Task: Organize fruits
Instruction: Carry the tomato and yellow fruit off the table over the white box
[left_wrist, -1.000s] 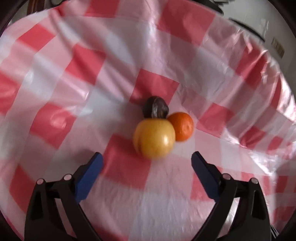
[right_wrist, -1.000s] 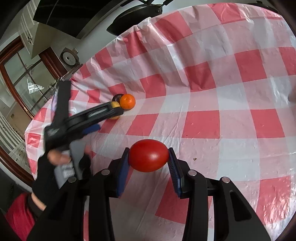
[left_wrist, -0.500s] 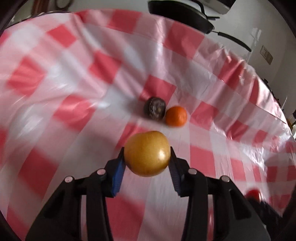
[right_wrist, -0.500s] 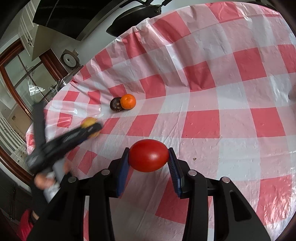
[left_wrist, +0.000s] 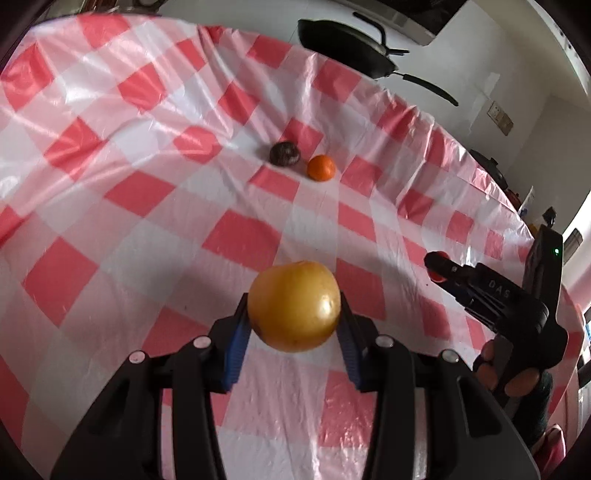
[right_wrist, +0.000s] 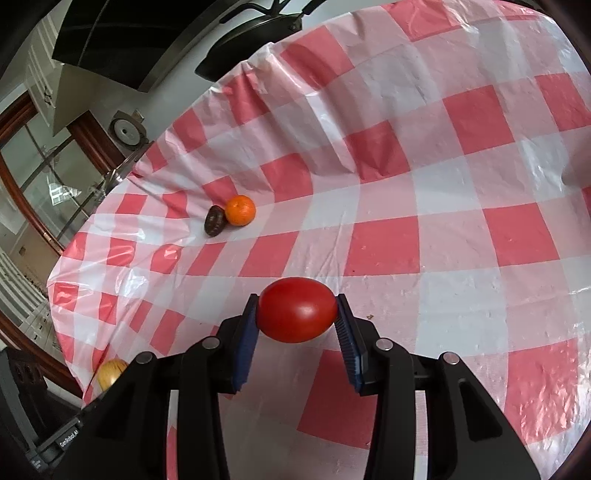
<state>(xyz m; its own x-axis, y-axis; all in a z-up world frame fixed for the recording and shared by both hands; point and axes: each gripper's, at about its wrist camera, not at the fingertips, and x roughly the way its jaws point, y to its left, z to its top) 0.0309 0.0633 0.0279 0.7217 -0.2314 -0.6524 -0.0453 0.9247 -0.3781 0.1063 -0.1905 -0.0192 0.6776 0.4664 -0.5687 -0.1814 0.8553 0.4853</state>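
- Two fruits are held at this moment, one per gripper; two more lie on the checked tablecloth (left_wrist: 236, 242).
- The left gripper (left_wrist: 293, 328) is clamped on the yellow fruit (left_wrist: 294, 305), both blue pads pressed against its flanks; it is clear of the cloth.
- The left jaws have just been closing, and the yellow fruit now sits between them.
- The right gripper (right_wrist: 297, 325) is clamped on the red fruit (right_wrist: 297, 309), one pad at each end, just above the cloth.
- The orange fruit (left_wrist: 321, 168) and the dark fruit (left_wrist: 284, 153) rest close beside each other, well apart from both grippers.
- The step in hand appears to be the transport of the yellow fruit away from that pair; no bowl, tray or other destination is visible.
- Recommended practice: keep the pads on the widest part of the yellow fruit. The skin looks smooth and rounded, so a grip nearer the far side could squeeze it out forward.
- Carry the fruit level and low over the cloth, then lower it until it bears on the surface before releasing.
- Risk: the plastic cloth is wrinkled and glossy; a round fruit released early may roll.
- Keep the two grippers apart during set-down; the left wrist view shows the right one close at the right edge.
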